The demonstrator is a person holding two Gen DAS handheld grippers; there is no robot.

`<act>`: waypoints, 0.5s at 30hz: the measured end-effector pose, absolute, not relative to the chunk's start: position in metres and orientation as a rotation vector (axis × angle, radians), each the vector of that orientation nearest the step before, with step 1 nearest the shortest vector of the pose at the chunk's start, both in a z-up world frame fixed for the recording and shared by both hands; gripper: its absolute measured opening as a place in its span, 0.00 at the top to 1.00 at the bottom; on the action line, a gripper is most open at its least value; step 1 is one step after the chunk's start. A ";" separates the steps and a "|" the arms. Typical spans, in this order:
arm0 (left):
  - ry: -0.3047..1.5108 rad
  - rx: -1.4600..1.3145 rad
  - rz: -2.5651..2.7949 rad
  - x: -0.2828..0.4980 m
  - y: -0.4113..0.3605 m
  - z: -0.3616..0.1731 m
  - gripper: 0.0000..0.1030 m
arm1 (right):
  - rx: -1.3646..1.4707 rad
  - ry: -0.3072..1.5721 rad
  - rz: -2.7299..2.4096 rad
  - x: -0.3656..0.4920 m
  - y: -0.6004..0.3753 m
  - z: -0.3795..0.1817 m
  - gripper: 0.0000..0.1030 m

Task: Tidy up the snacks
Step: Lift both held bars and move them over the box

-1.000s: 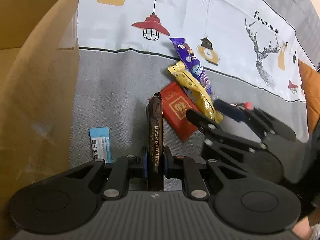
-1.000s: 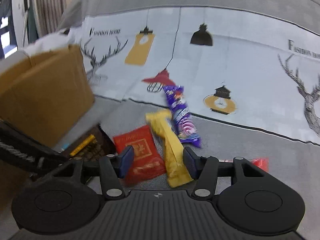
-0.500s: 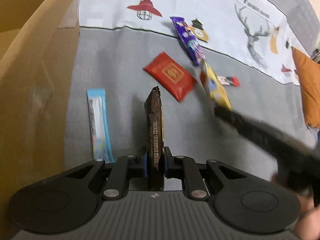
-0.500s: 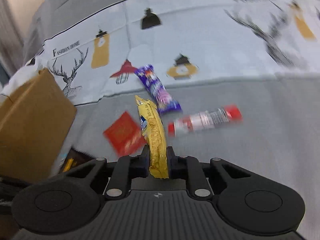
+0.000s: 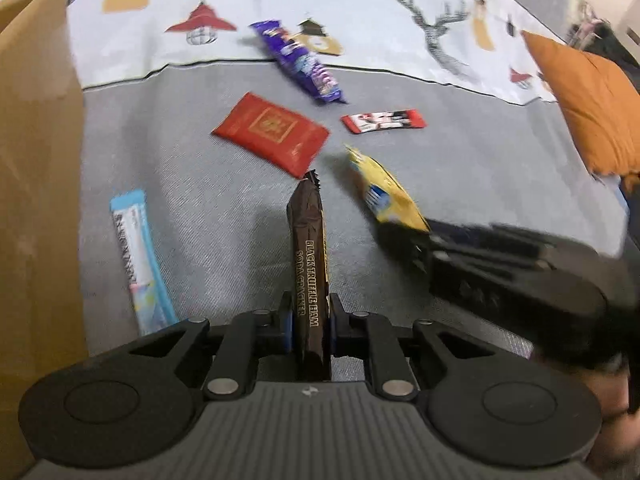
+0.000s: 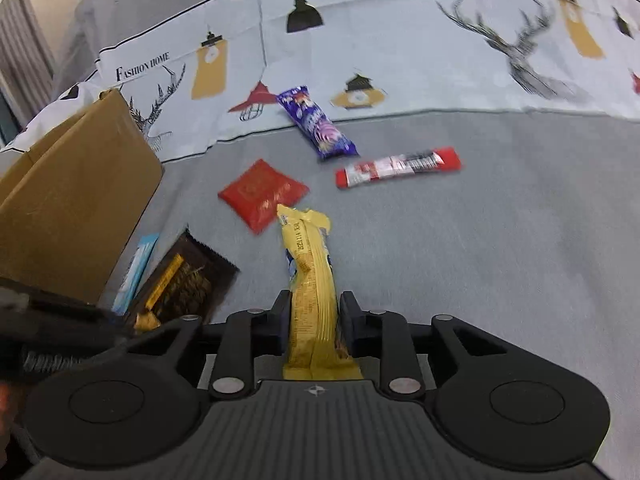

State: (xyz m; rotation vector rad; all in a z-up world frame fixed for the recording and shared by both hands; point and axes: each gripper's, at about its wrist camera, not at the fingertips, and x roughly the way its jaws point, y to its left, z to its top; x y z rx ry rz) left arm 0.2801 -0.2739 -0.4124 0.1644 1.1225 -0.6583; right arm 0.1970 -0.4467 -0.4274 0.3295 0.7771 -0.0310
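Grey sofa seat across both views, patterned cover along the top. Cardboard box at left edge, orange cushion upper right. Centre: red packet, purple packet, red-and-white bar; blue stick lower left. Left gripper clamped on upright brown cracker pack, bottom centre. Right gripper around yellow snack bar, jaws easing apart, pads apparently touching wrapper.

Matte black left gripper, ribbed grey housing, silver screws, blue-edged fingers
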 end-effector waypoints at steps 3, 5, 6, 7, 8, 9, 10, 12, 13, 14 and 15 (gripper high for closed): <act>1.147 0.173 -0.630 0.277 -0.271 -0.405 0.84 | 0.360 0.799 -0.029 0.191 -0.453 -0.423 0.86; 1.149 0.172 -0.596 0.273 -0.266 -0.393 0.84 | 0.387 0.806 -0.035 0.180 -0.453 -0.414 0.86; 1.145 0.175 -0.583 0.269 -0.263 -0.386 0.84 | 0.390 0.800 -0.039 0.173 -0.450 -0.407 0.86; 1.140 0.172 -0.579 0.266 -0.259 -0.378 0.84 | 0.392 0.794 -0.046 0.167 -0.447 -0.400 0.86; 1.130 0.164 -0.582 0.261 -0.255 -0.369 0.84 | 0.395 0.779 -0.046 0.160 -0.441 -0.391 0.86; 1.116 0.159 -0.589 0.256 -0.252 -0.361 0.84 | 0.398 0.754 -0.043 0.154 -0.435 -0.382 0.86; 1.100 0.160 -0.593 0.251 -0.247 -0.352 0.84 | 0.401 0.734 -0.044 0.148 -0.428 -0.373 0.86; 1.061 0.159 -0.596 0.239 -0.237 -0.332 0.84 | 0.394 0.700 -0.042 0.135 -0.409 -0.353 0.86; 1.045 0.153 -0.599 0.233 -0.231 -0.322 0.84 | 0.384 0.683 -0.043 0.128 -0.399 -0.343 0.86; 1.029 0.141 -0.603 0.227 -0.224 -0.311 0.84 | 0.370 0.666 -0.048 0.122 -0.388 -0.333 0.86; 1.012 0.132 -0.605 0.222 -0.217 -0.302 0.84 | 0.361 0.652 -0.046 0.117 -0.378 -0.322 0.86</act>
